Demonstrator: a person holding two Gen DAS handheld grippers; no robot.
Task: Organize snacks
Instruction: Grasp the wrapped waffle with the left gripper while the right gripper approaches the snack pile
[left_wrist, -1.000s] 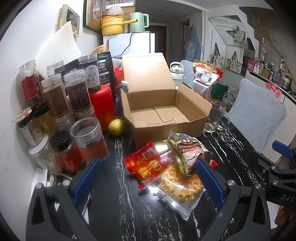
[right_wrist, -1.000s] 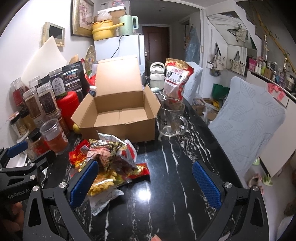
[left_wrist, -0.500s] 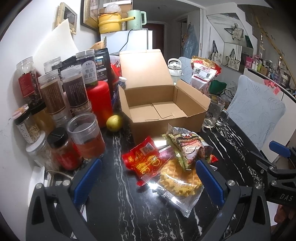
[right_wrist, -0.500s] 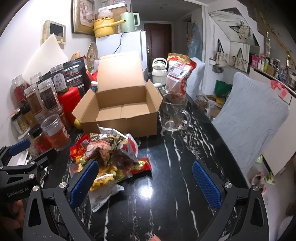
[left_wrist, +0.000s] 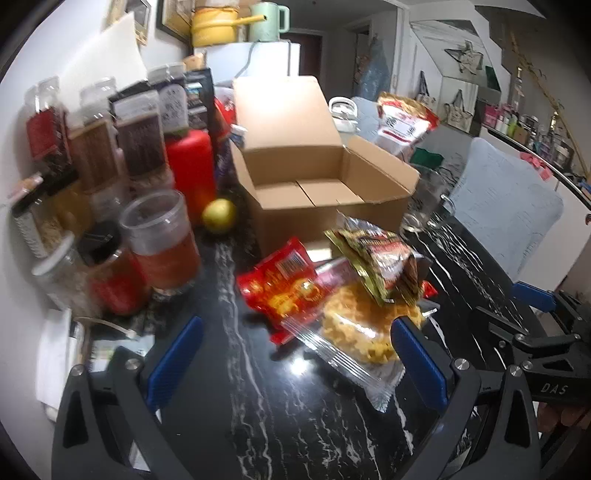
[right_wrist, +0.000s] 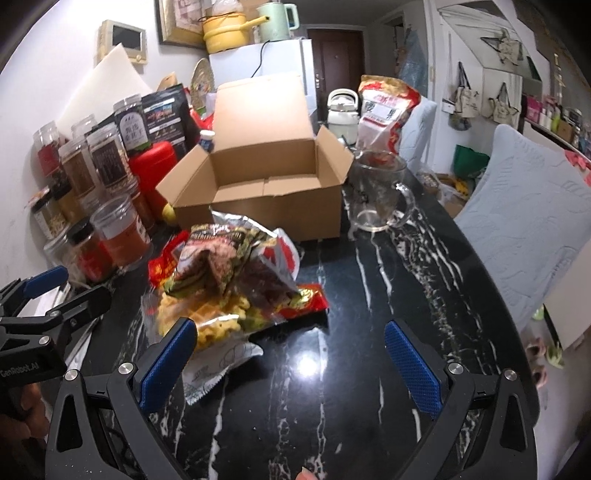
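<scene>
A lived-in home kitchen-dining corner: a white fridge (right_wrist: 280, 62) far back carries a yellow pot (right_wrist: 225, 31) and kettle (right_wrist: 275, 16), with food jars (right_wrist: 107, 158) crowding the black marble table's (right_wrist: 388, 295) left edge.

Left view blurred, tabletop (right_wrist: 306, 365) glare.

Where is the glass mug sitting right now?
In the right wrist view the glass mug stands on the black marble table, just right of the open cardboard box and in front of the red-and-white snack bag.
</scene>
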